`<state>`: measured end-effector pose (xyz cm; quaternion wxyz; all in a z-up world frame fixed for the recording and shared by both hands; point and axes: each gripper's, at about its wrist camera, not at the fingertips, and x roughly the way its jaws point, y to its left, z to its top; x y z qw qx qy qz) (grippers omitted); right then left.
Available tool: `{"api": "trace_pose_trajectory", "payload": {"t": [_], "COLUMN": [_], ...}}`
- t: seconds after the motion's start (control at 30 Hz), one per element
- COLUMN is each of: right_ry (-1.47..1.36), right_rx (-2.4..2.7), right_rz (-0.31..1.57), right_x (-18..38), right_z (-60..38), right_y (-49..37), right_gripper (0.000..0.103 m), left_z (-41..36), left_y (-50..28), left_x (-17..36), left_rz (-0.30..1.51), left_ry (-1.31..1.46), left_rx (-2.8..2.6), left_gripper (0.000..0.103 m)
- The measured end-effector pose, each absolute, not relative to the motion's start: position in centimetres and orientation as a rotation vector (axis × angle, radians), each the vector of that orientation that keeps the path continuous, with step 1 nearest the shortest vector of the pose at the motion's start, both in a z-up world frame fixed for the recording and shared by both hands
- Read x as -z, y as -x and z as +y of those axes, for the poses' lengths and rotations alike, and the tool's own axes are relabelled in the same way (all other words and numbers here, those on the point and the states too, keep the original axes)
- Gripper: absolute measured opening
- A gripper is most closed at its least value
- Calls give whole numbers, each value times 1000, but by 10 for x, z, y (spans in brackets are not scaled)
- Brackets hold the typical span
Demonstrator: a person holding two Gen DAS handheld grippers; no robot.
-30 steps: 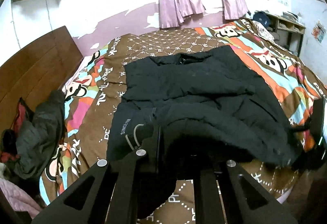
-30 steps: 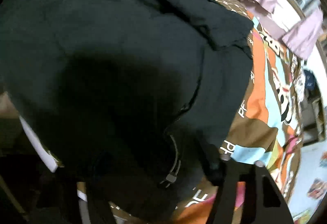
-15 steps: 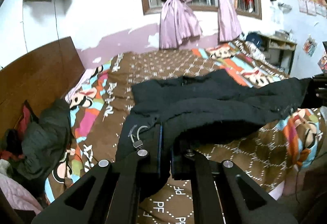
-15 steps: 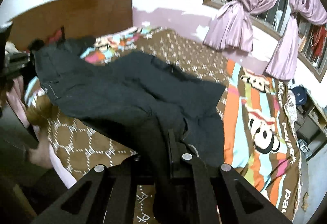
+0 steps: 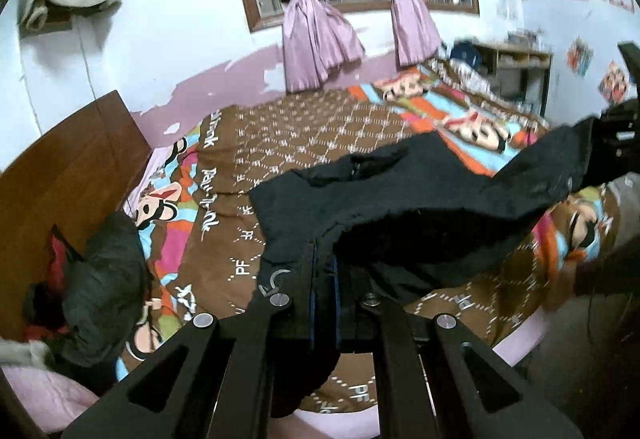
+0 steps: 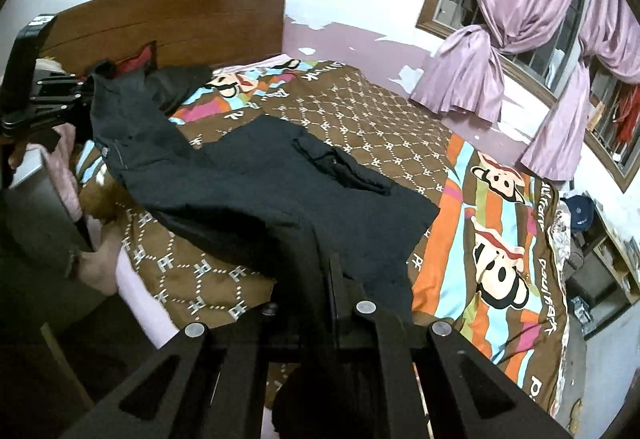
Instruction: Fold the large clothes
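Since a second ago I've lifted the black jacket point(image 5: 400, 199) off the bed point(image 5: 304, 127); left tongs point(image 5: 324, 267) and right tongs point(image 6: 326, 279) each clamp its near hem. Keep that edge taut and level, then carry it far.

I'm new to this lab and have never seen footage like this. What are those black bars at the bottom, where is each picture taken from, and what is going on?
No robot here: a person holds a two-finger tool in each hand, and each tool carries a wide-angle camera that looks along its fingers. The black bars are those fingers. One picture is from the left gripper, the other from the right gripper. Each camera also catches the other tool at its picture's edge. Both sets of jaws are shut on the same black jacket, which is stretched between them, its far part resting on the bed's patterned cover. A second dark garment lies bunched near the wooden headboard.
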<state>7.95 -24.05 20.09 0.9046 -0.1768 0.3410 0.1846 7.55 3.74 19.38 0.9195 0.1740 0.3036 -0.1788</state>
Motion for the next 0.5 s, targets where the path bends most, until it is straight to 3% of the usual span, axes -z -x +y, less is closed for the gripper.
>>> {"api": "trace_pose_trajectory", "payload": {"t": [0.5], "right_ry": [284], "right_rx": [-304], "right_rz": [563], "right_x": [-207], "right_z": [-258], "right_y": [-239], "right_gripper": [8], "left_z": [40], "left_y": [-237], "left_x": [-198], "left_rz": [558], "left_ry": [-303], "left_rx": [312], "left_gripper": [5]}}
